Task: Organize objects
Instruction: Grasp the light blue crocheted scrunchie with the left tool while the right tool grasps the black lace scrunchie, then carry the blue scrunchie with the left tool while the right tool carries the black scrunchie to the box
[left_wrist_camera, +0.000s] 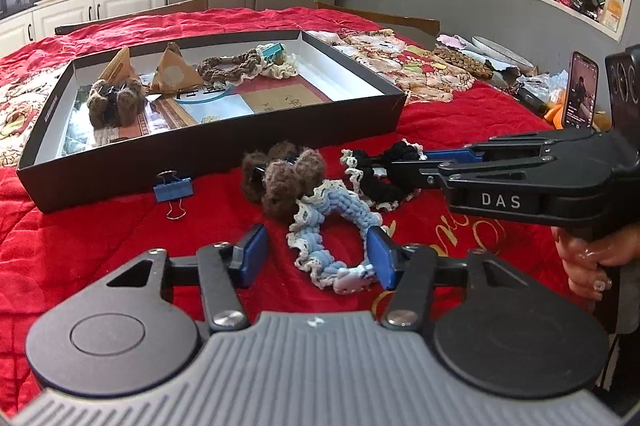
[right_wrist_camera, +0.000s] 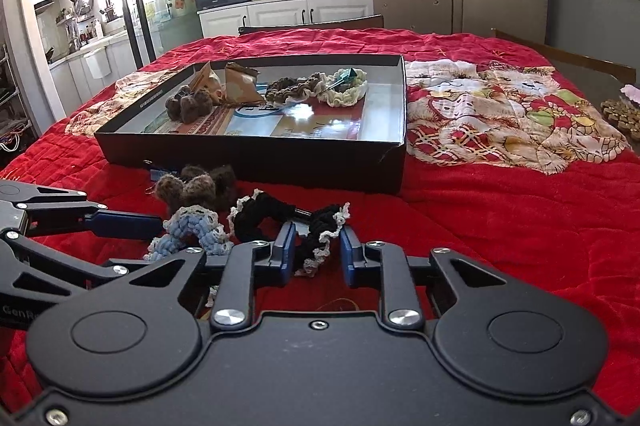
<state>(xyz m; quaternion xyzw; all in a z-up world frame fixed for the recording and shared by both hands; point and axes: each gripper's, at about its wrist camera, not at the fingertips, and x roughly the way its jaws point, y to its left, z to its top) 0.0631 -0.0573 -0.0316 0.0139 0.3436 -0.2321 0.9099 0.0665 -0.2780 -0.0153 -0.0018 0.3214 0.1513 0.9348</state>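
Note:
A light-blue crocheted scrunchie [left_wrist_camera: 332,238] lies on the red tablecloth between the pads of my left gripper [left_wrist_camera: 318,254]. The right pad touches it, the left pad stands clear, so the gripper is open. My right gripper [right_wrist_camera: 318,252] reaches in from the right [left_wrist_camera: 424,168] and is shut on the black scrunchie [right_wrist_camera: 280,214] with white lace. Beside the two lies a brown crocheted scrunchie [left_wrist_camera: 280,178]. Behind them sits a shallow black box [left_wrist_camera: 224,150] with other scrunchies and paper packets inside.
A blue binder clip [left_wrist_camera: 173,188] lies against the box's front wall. A patchwork cloth [right_wrist_camera: 500,114] covers the table right of the box. A lit phone [left_wrist_camera: 580,90] stands at the far right, and a hand [left_wrist_camera: 588,262] holds the right gripper's handle.

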